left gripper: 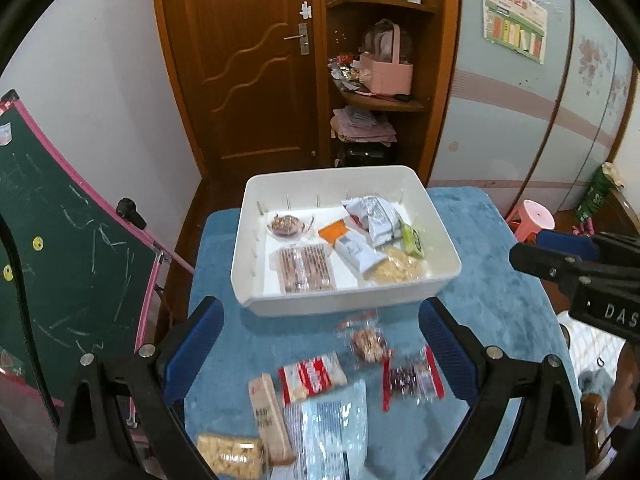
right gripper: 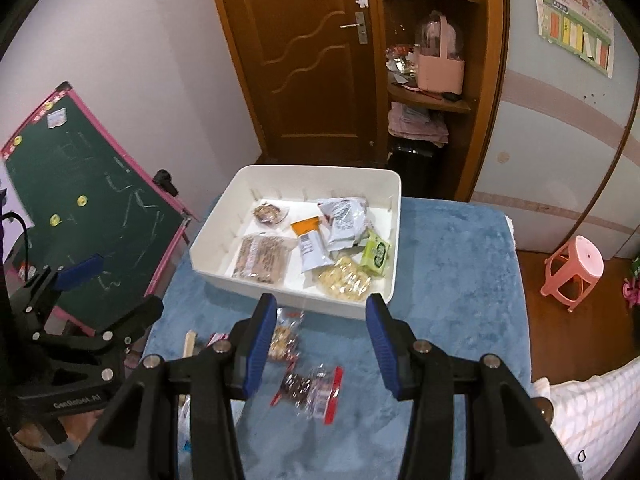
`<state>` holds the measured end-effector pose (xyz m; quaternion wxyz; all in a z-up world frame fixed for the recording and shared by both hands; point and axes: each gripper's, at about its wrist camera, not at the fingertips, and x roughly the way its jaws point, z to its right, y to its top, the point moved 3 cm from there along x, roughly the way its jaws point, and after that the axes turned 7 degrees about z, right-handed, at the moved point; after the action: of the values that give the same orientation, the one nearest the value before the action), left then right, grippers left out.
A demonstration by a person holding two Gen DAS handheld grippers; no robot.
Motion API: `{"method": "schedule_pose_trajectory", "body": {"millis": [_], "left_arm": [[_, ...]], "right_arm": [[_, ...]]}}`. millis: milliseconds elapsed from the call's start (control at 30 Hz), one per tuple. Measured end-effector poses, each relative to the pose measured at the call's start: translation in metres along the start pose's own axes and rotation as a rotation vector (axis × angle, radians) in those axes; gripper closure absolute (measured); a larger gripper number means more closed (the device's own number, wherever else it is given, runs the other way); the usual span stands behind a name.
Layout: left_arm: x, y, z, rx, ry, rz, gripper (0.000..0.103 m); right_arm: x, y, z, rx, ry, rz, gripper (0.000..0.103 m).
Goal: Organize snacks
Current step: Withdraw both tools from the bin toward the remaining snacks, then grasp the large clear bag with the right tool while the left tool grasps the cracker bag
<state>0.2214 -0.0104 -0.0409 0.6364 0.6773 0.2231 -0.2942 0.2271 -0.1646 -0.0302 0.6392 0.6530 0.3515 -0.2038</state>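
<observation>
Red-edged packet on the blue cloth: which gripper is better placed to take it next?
Probably the right gripper: open and empty, with the red-edged packet lying between its fingers in its own view. In the left gripper view it sits off to the right.

The desk (left gripper: pixel 492 280) wears a blue, plush, matt cloth. The bin (left gripper: pixel 448 276) is smooth white plastic with a faint sheen. Snack packs (left gripper: pixel 412 378) are glossy, crinkled clear film. Each claw (right gripper: pixel 322 344) is matt black plastic with ribbed blue pads (right gripper: pixel 262 344) and shiny metal screws. The far door (left gripper: pixel 240 60) is varnished wood.
</observation>
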Motion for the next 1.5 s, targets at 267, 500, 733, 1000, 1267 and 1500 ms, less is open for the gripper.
{"method": "schedule_pose_trajectory", "body": {"millis": [267, 500, 733, 1000, 1267, 1500], "left_arm": [[-0.040, -0.054, -0.020, -0.036, -0.033, 0.008, 0.005], [-0.054, -0.110, -0.056, -0.075, -0.005, -0.022, 0.005], [-0.043, -0.173, -0.085, -0.040, 0.124, -0.038, 0.005], [-0.011, -0.232, -0.122, -0.196, 0.160, -0.113, 0.005], [0.011, -0.253, -0.151, -0.342, 0.180, -0.172, 0.005], [0.029, -0.251, -0.157, -0.395, 0.197, -0.197, 0.005]], "right_arm": [[-0.012, -0.043, -0.018, -0.003, 0.059, -0.021, 0.056], [0.000, -0.094, -0.036, -0.008, 0.129, -0.080, 0.056], [0.041, -0.153, -0.053, 0.028, 0.214, -0.199, 0.052], [0.100, -0.203, -0.067, 0.168, 0.298, -0.359, 0.052], [0.135, -0.196, -0.081, 0.231, 0.349, -0.373, 0.051], [0.157, -0.194, -0.089, 0.315, 0.421, -0.390, 0.038]]}}
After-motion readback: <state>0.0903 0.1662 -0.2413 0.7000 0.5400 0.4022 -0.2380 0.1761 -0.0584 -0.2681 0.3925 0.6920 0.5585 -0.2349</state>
